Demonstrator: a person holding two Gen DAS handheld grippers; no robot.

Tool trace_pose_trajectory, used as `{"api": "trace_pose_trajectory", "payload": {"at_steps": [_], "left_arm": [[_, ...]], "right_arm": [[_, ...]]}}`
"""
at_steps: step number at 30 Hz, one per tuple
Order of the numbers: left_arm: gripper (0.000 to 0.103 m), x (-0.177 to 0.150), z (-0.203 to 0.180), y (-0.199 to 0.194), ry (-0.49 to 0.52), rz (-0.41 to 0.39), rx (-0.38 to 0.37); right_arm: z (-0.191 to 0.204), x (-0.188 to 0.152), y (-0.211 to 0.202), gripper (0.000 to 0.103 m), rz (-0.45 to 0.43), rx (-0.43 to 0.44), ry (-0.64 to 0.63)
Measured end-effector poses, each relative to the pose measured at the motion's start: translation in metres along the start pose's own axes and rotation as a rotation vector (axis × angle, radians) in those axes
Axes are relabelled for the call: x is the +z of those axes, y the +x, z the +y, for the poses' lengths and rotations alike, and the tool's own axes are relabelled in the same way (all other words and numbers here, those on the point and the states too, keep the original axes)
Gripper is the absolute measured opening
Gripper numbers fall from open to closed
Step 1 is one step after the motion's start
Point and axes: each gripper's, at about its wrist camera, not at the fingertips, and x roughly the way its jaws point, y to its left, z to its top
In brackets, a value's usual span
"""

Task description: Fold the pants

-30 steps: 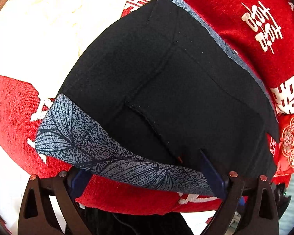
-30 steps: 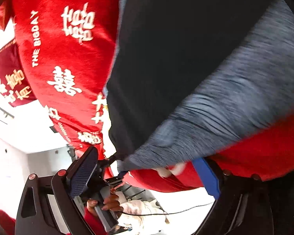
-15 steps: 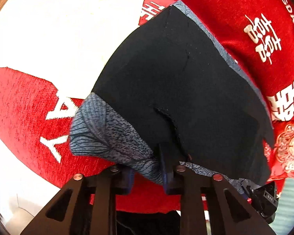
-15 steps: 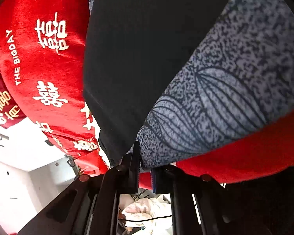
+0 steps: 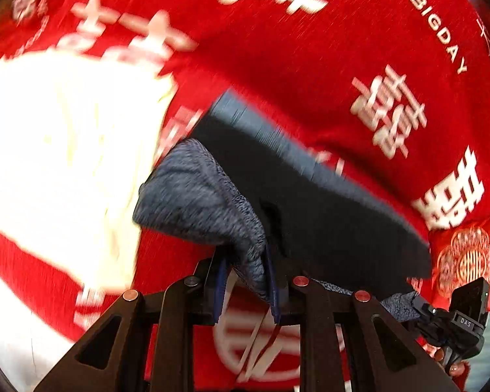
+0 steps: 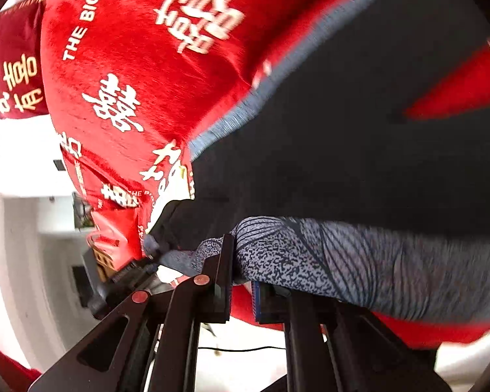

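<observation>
The pants [image 5: 313, 209] are black with a grey leaf-patterned band [image 5: 199, 199], lying over a red cloth. My left gripper [image 5: 245, 281] is shut on the patterned band at one corner and holds it lifted. The pants also show in the right wrist view [image 6: 359, 150]. My right gripper [image 6: 241, 277] is shut on the patterned band [image 6: 359, 261] at the other corner. The fabric hangs stretched between the two grippers. The left view is blurred by motion.
A red cloth with white characters [image 5: 310, 49] covers the surface; it shows in the right view [image 6: 130, 75] too. A cream-white garment [image 5: 58, 156] lies at the left. The other gripper's body [image 5: 454, 323] shows at the lower right. A white floor and wall [image 6: 23, 245] lie beyond the cloth's edge.
Both grippers closed on the patterned band a second ago and have since lifted it. The pants now rise off the red cloth and look narrower, swept forward.
</observation>
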Motion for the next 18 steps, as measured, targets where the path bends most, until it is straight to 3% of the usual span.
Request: {"api": "trace_pose_trajectory", "payload": {"at_steps": [4, 8, 11, 13, 16, 17, 18], "left_arm": [[0.023, 0.049, -0.024, 0.032, 0.032, -0.055, 0.029], [0.023, 0.086, -0.032, 0.085, 0.040, -0.060, 0.092], [0.023, 0.102, -0.034, 0.121, 0.044, -0.052, 0.153], [0.032, 0.112, -0.046, 0.150, 0.035, -0.035, 0.201], [0.041, 0.119, -0.047, 0.161, 0.010, -0.029, 0.232], [0.049, 0.120, -0.048, 0.158, 0.008, -0.028, 0.235], [0.071, 0.121, -0.048, 0.151, 0.010, -0.039, 0.259]], "right_arm": [[0.004, 0.072, 0.019, 0.013, 0.045, -0.041, -0.019], [-0.018, 0.140, 0.060, 0.013, 0.115, -0.106, 0.002], [-0.032, 0.173, 0.089, 0.013, 0.163, -0.156, -0.010], [-0.047, 0.190, 0.107, 0.013, 0.201, -0.182, -0.010], [-0.060, 0.199, 0.114, 0.013, 0.235, -0.160, 0.028], [-0.063, 0.200, 0.113, 0.013, 0.249, -0.138, 0.040], [-0.063, 0.199, 0.112, 0.013, 0.255, -0.127, 0.039]]}}
